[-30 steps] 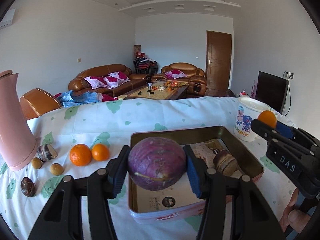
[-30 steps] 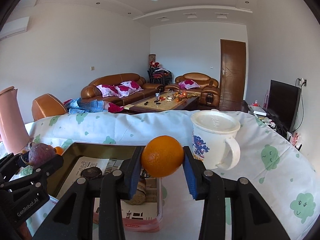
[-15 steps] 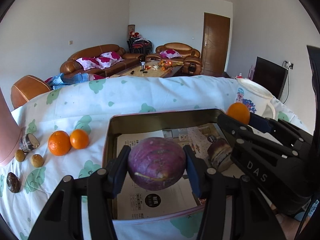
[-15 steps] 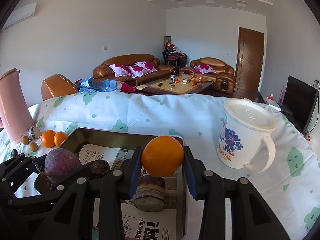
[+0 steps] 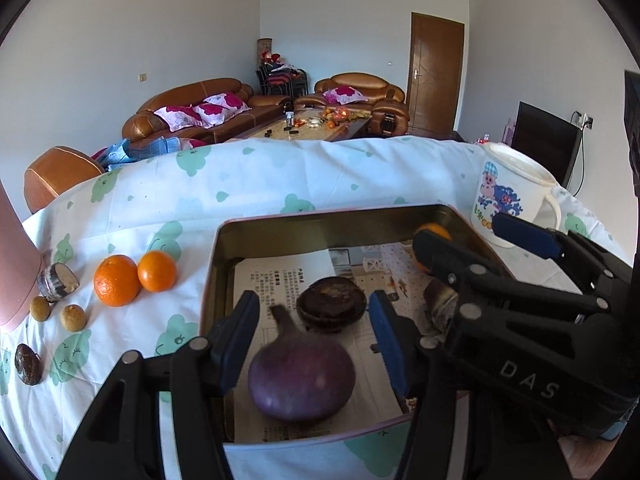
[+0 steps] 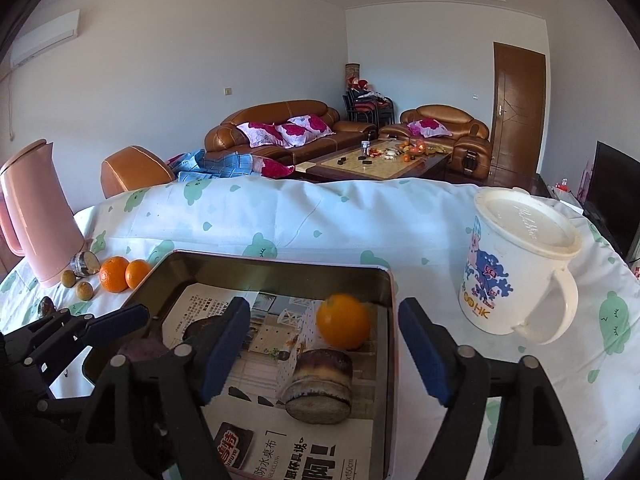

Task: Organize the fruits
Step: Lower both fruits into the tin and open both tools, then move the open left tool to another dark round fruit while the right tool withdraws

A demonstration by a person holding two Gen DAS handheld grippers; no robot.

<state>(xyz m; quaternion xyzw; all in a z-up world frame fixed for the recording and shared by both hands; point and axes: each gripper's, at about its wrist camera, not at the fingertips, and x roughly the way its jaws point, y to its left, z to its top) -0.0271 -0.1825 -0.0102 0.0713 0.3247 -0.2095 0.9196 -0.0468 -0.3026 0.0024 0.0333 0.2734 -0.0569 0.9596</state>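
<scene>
On the white tablecloth with green bear prints (image 5: 256,184), a tall pink plastic jug (image 6: 38,212) stands at the far left, with two loose oranges (image 5: 134,278) touching each other and a few small brown fruits (image 5: 56,312) beside it. Right of them sits the shallow rectangular metal tin (image 5: 320,220), lined with printed paper. In it lie a round purple fruit with a stem (image 5: 302,374), a dark brown halved fruit (image 5: 331,306) just behind it, a cut brown-rimmed fruit piece (image 6: 320,386) and a single orange (image 6: 343,321) near the tin's far right corner. A lidded white mug with a blue cartoon print (image 6: 516,264) stands right of the tin.

The left gripper (image 5: 316,344) has just been opening; the purple fruit rests on the paper between its blue pads, clear of both. The right gripper (image 6: 324,356) has likewise just spread wide; the single orange lies ahead between its pads, untouched, with the cut piece nearer.
</scene>
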